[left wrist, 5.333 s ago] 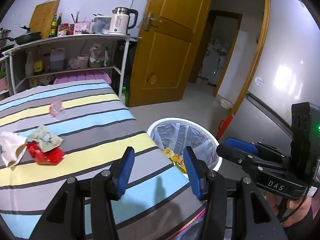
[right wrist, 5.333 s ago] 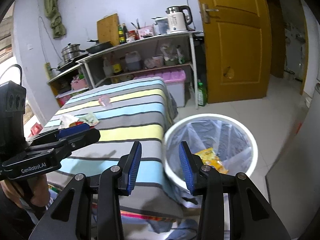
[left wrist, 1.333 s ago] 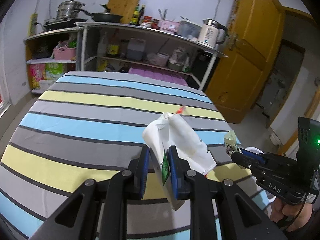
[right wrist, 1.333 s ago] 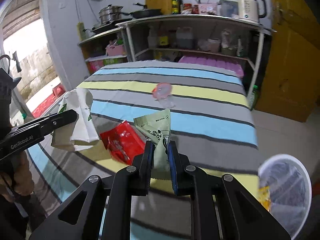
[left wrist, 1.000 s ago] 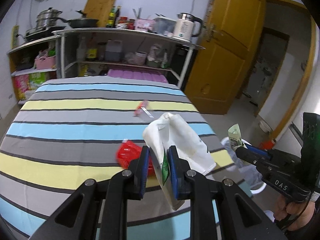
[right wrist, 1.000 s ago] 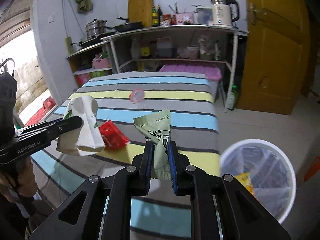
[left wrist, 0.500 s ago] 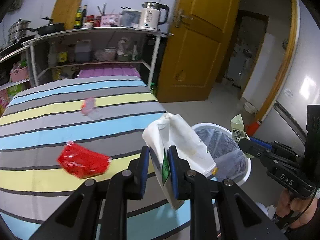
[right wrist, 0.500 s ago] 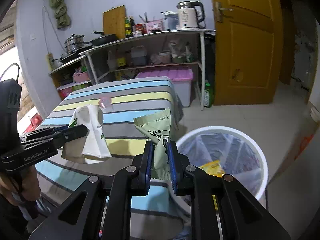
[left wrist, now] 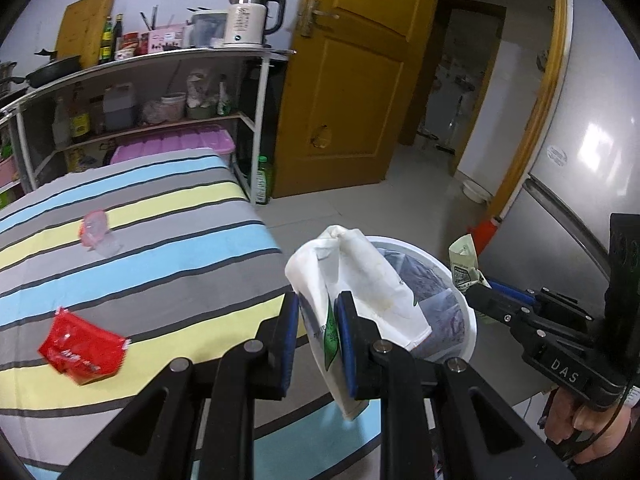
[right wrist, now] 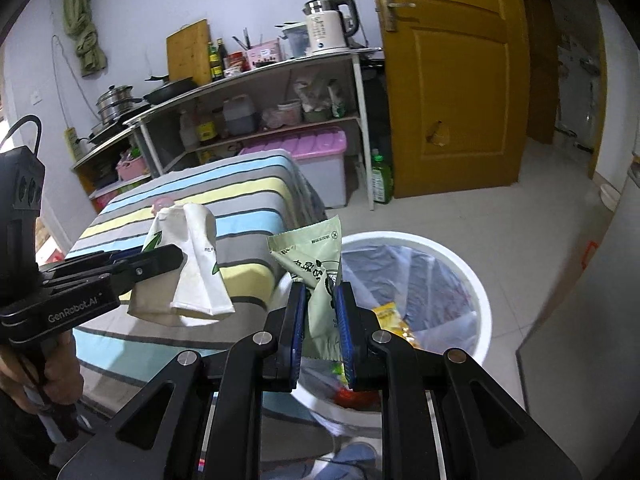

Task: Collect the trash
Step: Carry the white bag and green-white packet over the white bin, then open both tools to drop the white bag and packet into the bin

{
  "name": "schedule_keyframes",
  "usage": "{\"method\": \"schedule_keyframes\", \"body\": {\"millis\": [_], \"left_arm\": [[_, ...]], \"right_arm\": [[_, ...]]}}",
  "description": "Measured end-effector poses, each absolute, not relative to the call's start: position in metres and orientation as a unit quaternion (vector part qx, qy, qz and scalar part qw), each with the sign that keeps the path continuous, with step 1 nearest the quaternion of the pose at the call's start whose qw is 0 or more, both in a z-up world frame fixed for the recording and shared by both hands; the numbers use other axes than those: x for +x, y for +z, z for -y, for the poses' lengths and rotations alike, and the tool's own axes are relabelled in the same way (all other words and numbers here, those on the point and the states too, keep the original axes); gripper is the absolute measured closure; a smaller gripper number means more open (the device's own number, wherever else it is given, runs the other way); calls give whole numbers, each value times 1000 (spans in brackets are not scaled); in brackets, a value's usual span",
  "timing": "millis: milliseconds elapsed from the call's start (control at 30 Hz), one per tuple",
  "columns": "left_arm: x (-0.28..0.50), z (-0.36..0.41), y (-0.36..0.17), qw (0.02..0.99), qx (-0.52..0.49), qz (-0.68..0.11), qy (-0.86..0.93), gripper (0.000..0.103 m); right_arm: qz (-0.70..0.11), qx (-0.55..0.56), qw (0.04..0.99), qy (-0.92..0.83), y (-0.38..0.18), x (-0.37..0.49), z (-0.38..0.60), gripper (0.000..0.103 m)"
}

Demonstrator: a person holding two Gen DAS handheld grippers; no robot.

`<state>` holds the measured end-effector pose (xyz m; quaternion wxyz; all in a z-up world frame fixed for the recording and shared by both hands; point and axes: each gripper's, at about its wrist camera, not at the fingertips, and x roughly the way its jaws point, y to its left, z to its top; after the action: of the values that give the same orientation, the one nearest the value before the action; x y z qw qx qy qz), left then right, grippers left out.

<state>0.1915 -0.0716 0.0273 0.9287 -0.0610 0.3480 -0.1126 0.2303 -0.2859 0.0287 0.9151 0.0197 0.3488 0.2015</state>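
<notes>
- The left gripper (left wrist: 317, 334) is squeezed tight on a crumpled white paper bag (left wrist: 360, 292) with green print. The bag sticks up between the two blue pads (left wrist: 289, 340).
- In the left wrist view the white bag is in the air, in front of the near rim of the trash bin (left wrist: 469, 320).
- The right gripper (right wrist: 320, 328) is squeezed tight on a light green wrapper (right wrist: 316, 264). The wrapper stands up between its pads, just above the near left rim of the bin.
- The trash bin (right wrist: 478, 280) is white and round, with a clear plastic liner. It stands on the floor, just beside the end of the bed.
- A yellow wrapper (right wrist: 394, 320) lies down inside the bin. Something red is lower in the bin, but it is too hidden to name.
- The bed (left wrist: 168, 248) has a cover with grey, blue and yellow stripes.
- A red snack packet (left wrist: 82, 350) lies on a yellow stripe near the left edge of the left wrist view.
- A small pink and clear wrapper (left wrist: 96, 232) lies farther back on the bed, on a grey stripe.
- Behind the bed is a metal shelf (left wrist: 256, 120) with bottles and jars.
- A white kettle (left wrist: 250, 20) stands on the right end of the top shelf.
- A pink storage box (right wrist: 312, 148) sits under the shelf.
- An orange-brown door (right wrist: 452, 80) stands to the right of the shelf.
</notes>
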Motion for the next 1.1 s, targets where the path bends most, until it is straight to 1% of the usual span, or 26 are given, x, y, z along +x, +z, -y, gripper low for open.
{"method": "schedule_keyframes", "body": {"millis": [433, 633, 700, 833, 900, 933, 1100], "left_arm": [[221, 105, 3, 913, -42, -381, -139, 82], [236, 119, -11, 905, -37, -400, -143, 81], [242, 122, -15, 901, -38, -407, -143, 81], [247, 126, -23, 896, -39, -420, -142, 81], [248, 126, -23, 895, -40, -422, -142, 81], [248, 126, -23, 895, -42, -421, -142, 81], [239, 120, -16, 900, -45, -410, -142, 80]], "right_arm": [[-371, 35, 911, 178, 5, 247, 309, 86], [-386, 42, 906, 165, -7, 259, 318, 83], [-393, 43, 904, 161, -12, 264, 321, 80], [-408, 41, 899, 152, -22, 274, 324, 78], [-410, 40, 899, 151, -26, 274, 327, 70], [-410, 40, 899, 150, -27, 273, 327, 68], [-401, 33, 903, 149, -21, 268, 324, 67]]}}
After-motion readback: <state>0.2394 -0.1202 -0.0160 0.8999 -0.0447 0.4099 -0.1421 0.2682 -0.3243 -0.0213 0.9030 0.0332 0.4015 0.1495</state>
